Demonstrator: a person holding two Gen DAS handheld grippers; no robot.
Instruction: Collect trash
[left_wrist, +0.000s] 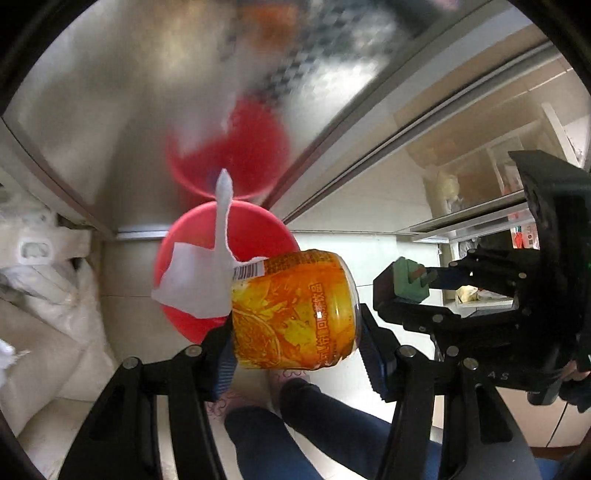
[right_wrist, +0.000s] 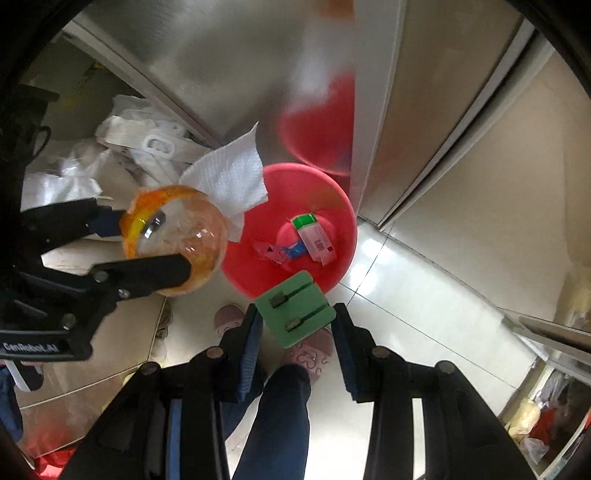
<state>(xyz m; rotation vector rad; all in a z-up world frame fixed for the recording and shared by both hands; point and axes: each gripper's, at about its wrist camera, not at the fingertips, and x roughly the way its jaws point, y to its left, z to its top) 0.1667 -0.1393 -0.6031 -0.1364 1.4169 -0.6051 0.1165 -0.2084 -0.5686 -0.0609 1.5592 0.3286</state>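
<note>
left tool (left_wrist: 295, 332): clamped on orange bottle (left_wrist: 295, 310), lying sideways, tissue (left_wrist: 199, 280) pinned alongside | right tool (right_wrist: 295, 332): gripping green block (right_wrist: 295, 310) | red bin (right_wrist: 295, 206): on floor directly below block, right tool nearer, bottle beside rim

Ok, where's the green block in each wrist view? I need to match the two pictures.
Left wrist view: the green block sits right of centre, clamped in the right tool, beside the orange bottle.
Right wrist view: the block is at lower centre, between the right tool's fingers.
Shared landmark: the red bin on the floor below.
</note>
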